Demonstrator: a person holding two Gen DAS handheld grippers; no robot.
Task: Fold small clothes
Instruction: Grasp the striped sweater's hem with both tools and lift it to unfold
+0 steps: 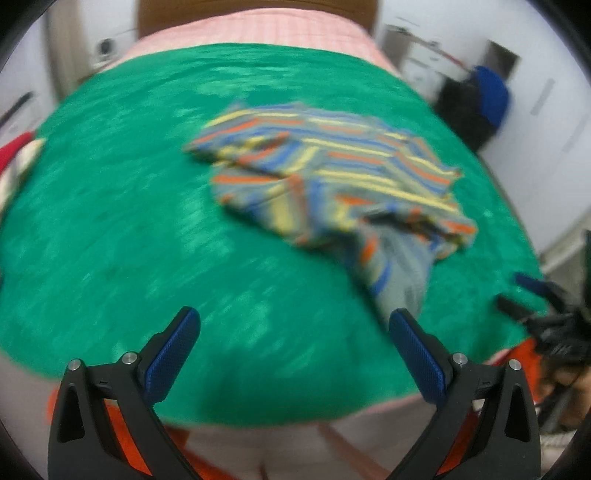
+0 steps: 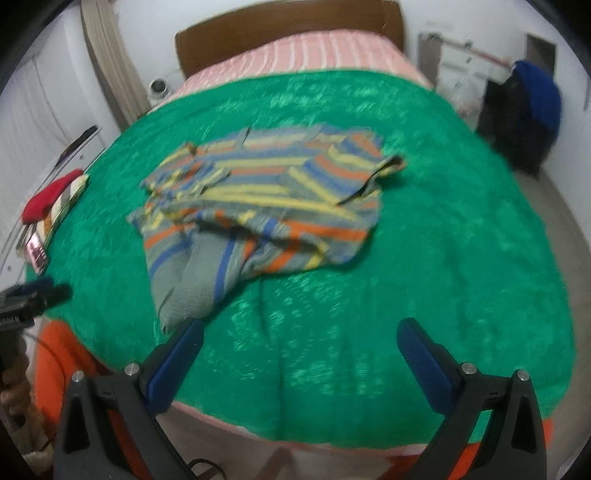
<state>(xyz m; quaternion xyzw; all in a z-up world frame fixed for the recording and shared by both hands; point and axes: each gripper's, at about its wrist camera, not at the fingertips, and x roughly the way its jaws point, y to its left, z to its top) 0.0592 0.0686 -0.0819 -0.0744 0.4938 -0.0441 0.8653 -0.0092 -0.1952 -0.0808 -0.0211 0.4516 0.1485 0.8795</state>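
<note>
A small striped garment (image 1: pixel 332 177) in grey, blue, orange and yellow lies crumpled on a green blanket (image 1: pixel 129 221) on the bed. It also shows in the right wrist view (image 2: pixel 266 206), with a grey part hanging toward the near edge. My left gripper (image 1: pixel 295 325) is open and empty, above the near part of the blanket, its right finger just short of the garment's near tip. My right gripper (image 2: pixel 301 332) is open and empty, its left finger beside the garment's near end. The right gripper's tips (image 1: pixel 532 295) show at the right edge of the left wrist view.
The green blanket (image 2: pixel 461 258) covers a bed with a pink striped sheet (image 2: pixel 332 48) and brown headboard (image 2: pixel 288 26). Red and pale folded items (image 2: pixel 55 199) lie at the bed's left side. Dark and blue clothes (image 2: pixel 524 110) hang at the right wall. The other gripper (image 2: pixel 26 299) shows at left.
</note>
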